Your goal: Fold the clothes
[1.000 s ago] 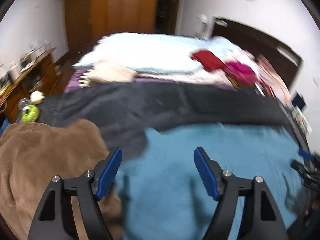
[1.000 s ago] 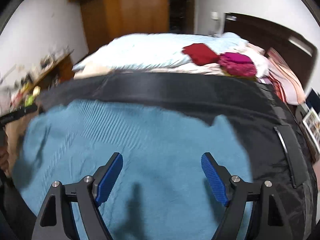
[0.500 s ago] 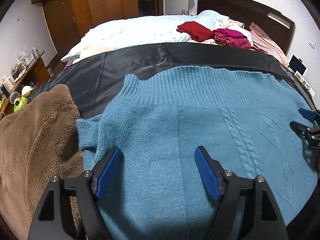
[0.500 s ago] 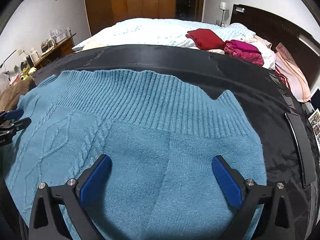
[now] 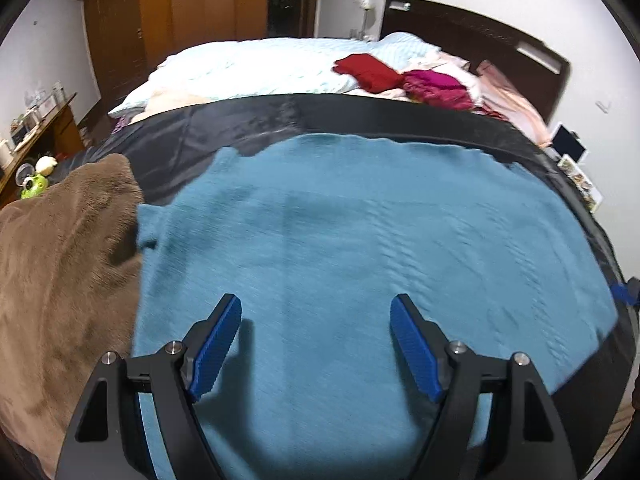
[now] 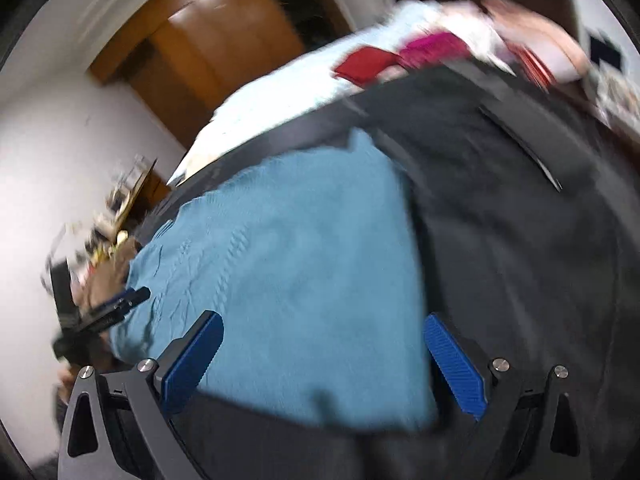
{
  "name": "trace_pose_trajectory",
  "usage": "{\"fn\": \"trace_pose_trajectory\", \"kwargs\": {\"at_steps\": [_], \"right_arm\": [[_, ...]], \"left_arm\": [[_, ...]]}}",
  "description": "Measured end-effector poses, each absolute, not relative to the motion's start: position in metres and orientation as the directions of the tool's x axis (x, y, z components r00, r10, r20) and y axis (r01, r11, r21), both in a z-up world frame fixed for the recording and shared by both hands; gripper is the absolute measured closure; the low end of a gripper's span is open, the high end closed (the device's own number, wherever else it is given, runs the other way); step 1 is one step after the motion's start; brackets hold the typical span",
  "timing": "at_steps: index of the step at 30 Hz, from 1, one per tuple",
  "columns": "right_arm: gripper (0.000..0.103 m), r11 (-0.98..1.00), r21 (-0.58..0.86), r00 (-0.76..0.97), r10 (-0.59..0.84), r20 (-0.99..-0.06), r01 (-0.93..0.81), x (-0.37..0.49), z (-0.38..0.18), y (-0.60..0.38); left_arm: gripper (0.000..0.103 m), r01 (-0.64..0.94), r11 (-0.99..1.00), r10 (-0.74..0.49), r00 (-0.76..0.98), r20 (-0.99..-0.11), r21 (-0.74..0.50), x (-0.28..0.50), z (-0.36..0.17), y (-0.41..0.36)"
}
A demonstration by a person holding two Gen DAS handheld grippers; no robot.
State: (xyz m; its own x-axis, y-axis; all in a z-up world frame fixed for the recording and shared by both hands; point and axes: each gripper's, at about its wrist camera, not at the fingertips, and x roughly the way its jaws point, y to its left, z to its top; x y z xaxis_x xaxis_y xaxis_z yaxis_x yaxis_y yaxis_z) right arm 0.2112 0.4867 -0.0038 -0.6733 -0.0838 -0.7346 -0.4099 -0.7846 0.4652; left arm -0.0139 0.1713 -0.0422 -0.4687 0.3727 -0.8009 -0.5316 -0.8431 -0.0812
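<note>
Blue sweater, flat on black sheet, unlabelled

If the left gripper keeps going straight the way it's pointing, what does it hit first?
Most likely the blue knit sweater: the left gripper angles down over it with open, empty jaws. Depth is hard to judge.

Dim indoor light, fisheye warp, motion blur

left gripper: fingers spread wide, angled downward, nothing between them | right gripper: fingers spread fully, tilted sideways, angled downward, nothing gripped
</note>
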Motion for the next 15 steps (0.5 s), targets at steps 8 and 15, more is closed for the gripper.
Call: {"fn": "trace_pose_trajectory", "kwargs": {"at_steps": [8, 15], "right_arm": [[0.001, -0.633, 0.61, -0.69, -0.16, -0.706, -0.477, 0.254, -0.03, 0.485], [0.001, -0.536, 0.69, -0.718, -0.205, -0.665, -0.487, 0.245, -0.045, 0.48]], "left_arm": [[0.022, -0.543, -0.831, 0.407, -0.441, -0.8, -0.124, -0.012, -0.053, 0.168], [0.022, -0.536, -0.834, 0.41, -0.439, -0.799, -0.133, -0.013, -0.055, 0.16]]}}
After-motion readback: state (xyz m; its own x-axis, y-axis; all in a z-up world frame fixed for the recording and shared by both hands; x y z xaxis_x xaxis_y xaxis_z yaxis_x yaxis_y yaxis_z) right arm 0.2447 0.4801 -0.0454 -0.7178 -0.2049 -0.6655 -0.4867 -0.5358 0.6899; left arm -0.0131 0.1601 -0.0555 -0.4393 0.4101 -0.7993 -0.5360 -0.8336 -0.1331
